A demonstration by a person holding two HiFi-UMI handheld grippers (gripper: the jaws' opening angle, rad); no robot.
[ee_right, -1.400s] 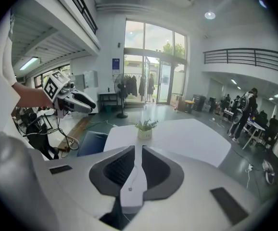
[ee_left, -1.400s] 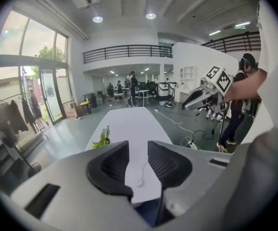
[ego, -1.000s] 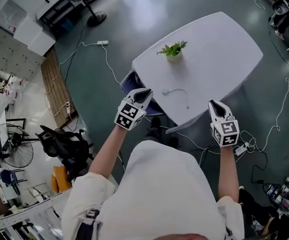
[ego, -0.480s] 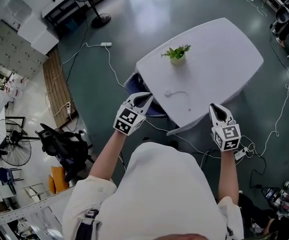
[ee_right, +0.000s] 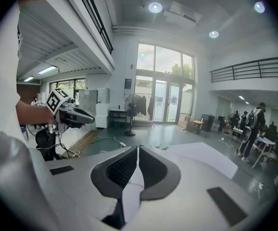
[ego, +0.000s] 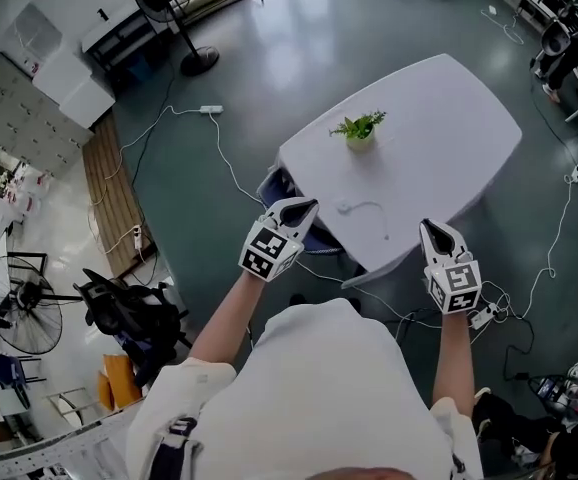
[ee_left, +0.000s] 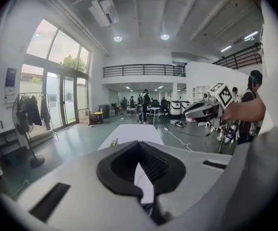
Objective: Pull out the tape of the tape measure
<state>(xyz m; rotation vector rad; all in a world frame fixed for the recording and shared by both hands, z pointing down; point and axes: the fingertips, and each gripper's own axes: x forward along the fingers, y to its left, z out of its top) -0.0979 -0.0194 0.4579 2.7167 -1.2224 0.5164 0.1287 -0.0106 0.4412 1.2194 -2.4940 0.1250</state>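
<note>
No legible words, brands or numbers; cubes on left gripper point(ego: 307, 206) and right gripper point(ego: 427, 226) bear only square markers

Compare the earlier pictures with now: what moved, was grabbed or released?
Nothing visibly moved beyond the camera's own shift. The left gripper and right gripper stay raised before the table, shut and empty; the plant and small white thing lie untouched.

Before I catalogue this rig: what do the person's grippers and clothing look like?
The left gripper and right gripper are white tapered shells with black ribbed pads, each bearing a black-and-white marker cube. The person wears a white top.
</note>
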